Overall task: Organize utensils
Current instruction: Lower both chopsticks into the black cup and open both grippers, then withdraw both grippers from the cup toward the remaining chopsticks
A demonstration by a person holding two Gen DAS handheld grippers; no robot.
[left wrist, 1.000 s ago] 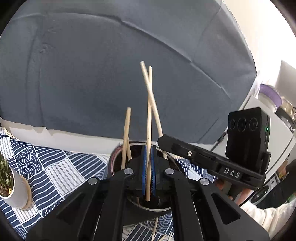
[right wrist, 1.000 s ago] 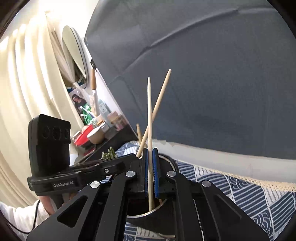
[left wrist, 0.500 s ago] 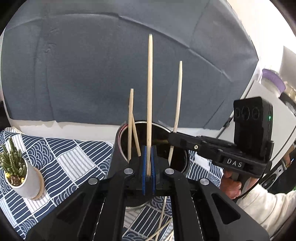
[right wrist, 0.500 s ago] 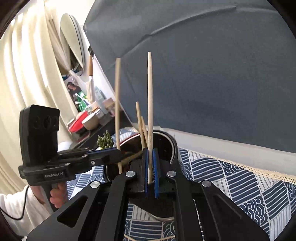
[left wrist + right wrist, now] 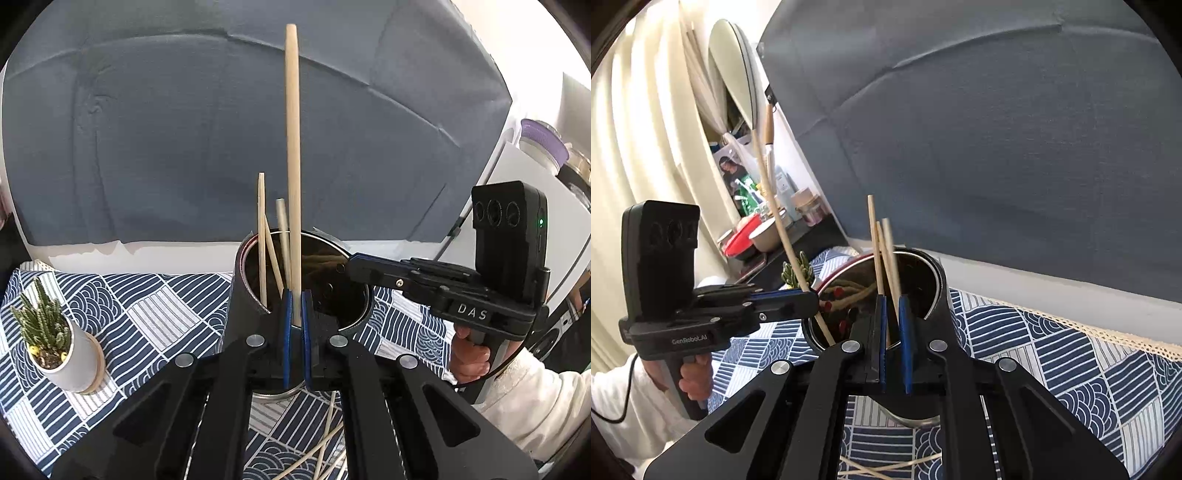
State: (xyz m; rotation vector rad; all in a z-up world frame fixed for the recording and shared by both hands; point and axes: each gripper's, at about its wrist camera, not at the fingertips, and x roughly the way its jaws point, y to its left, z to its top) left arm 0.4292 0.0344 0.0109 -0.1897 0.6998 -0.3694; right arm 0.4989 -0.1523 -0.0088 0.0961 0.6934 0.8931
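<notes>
Now right gripper jaws are opening, its chopstick dropped into the cup, while left gripper still clamps its stick above it

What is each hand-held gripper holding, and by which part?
The left hand-held gripper is shut on a chopstick near its lower end. The right hand-held gripper has its jaws opening; a second chopstick stands between them, unpinched.

Surface: blue-and-white wave-patterned tablecloth
On it: dark metal cup, white-potted small cactus, loose wooden chopsticks
</notes>
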